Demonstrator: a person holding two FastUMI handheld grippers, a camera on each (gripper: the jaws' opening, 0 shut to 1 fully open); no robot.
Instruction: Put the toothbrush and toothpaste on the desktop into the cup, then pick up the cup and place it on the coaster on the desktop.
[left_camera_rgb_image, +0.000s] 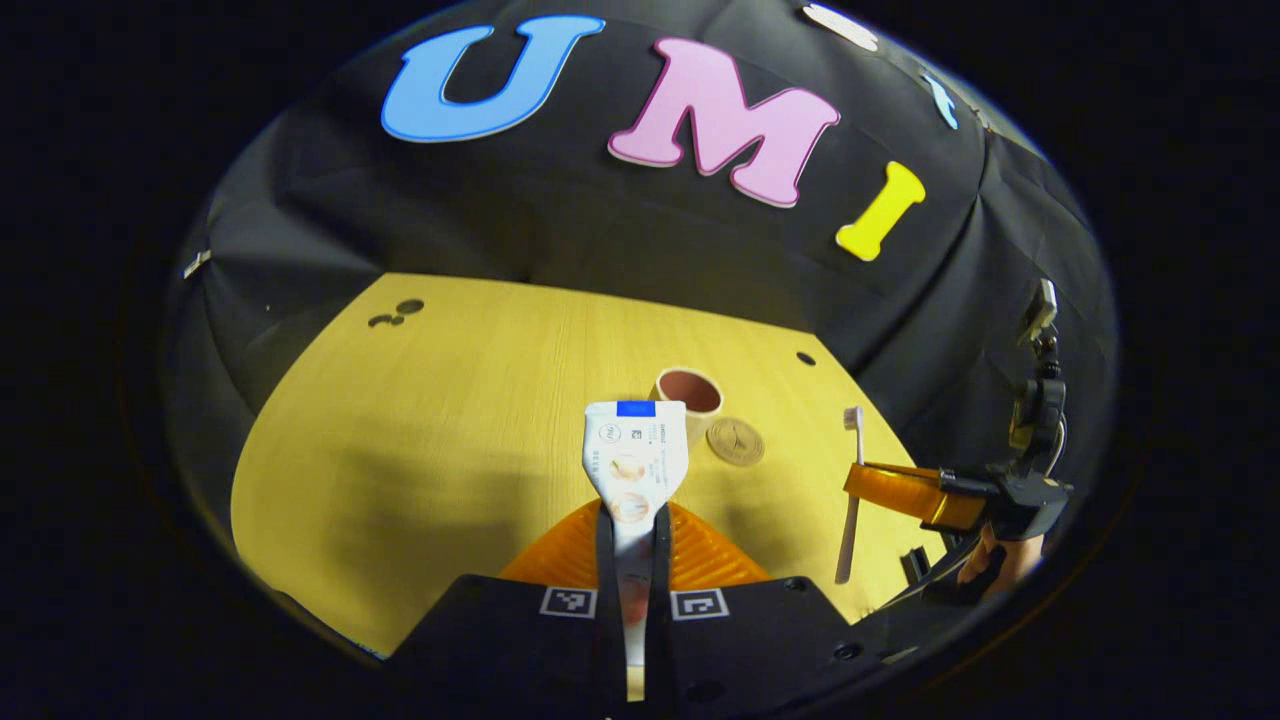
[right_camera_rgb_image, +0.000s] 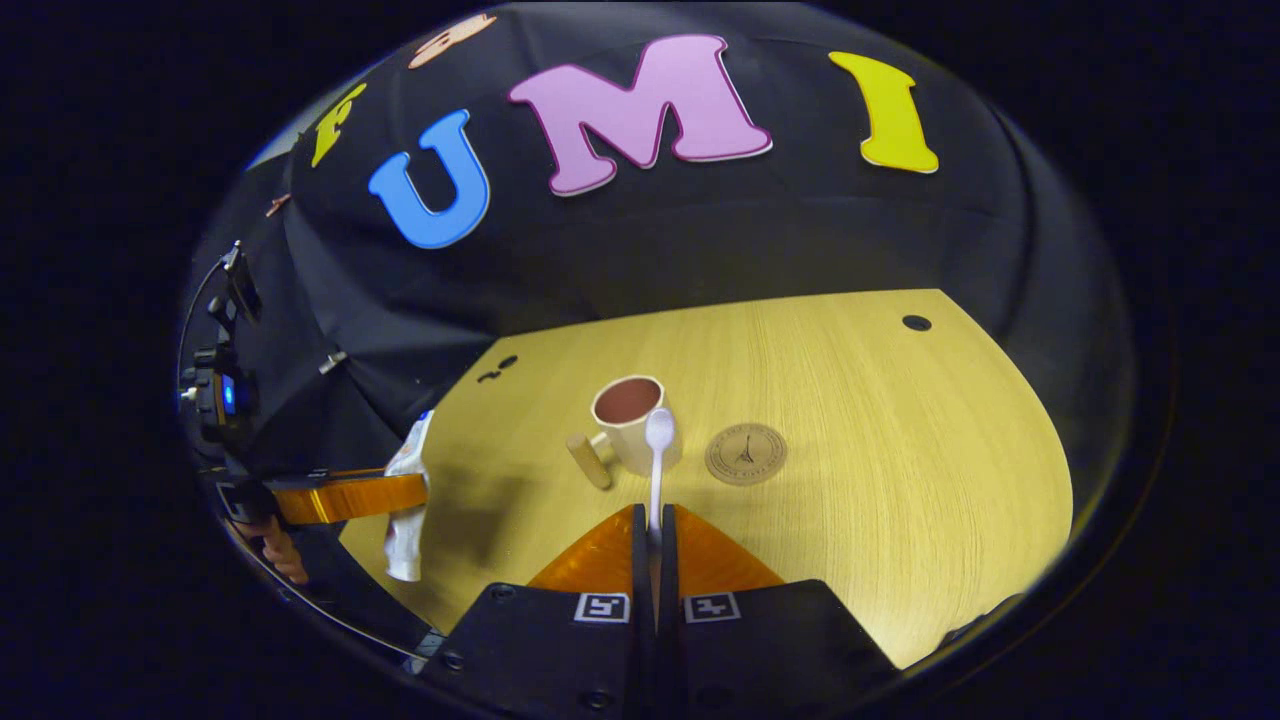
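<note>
So the cup (right_camera_rgb_image: 632, 424) sits mid-frame in the right gripper view, a cream mug with a reddish-brown inside and a wooden-looking handle (right_camera_rgb_image: 589, 460) sticking out toward lower left. Nothing shows inside it, as far as its visible inner wall goes. In the left gripper view it's just above centre, partly hidden behind the toothpaste.

Toothpaste tube (left_camera_rgb_image: 634, 462) is up off the desk, pinched between the left gripper (left_camera_rgb_image: 634, 530) fingers, flat crimped end pointing up with a blue band on it. From the right gripper view you can see that same gripper at the left edge with the tube hanging through it, a hand (right_camera_rgb_image: 283, 552) below.

Toothbrush (right_camera_rgb_image: 658, 470) is clamped in the right gripper (right_camera_rgb_image: 655, 528), bristle head up, and its head overlaps the cup's front wall in that view. In the left gripper view it stands upright at right of centre.

Coaster (right_camera_rgb_image: 745, 453) is a round tan disc with a little tower drawing, lying flat just right of the cup, bare on top. Wooden desktop (right_camera_rgb_image: 900, 450) has a dark round hole (right_camera_rgb_image: 916, 323) at upper right.
</note>
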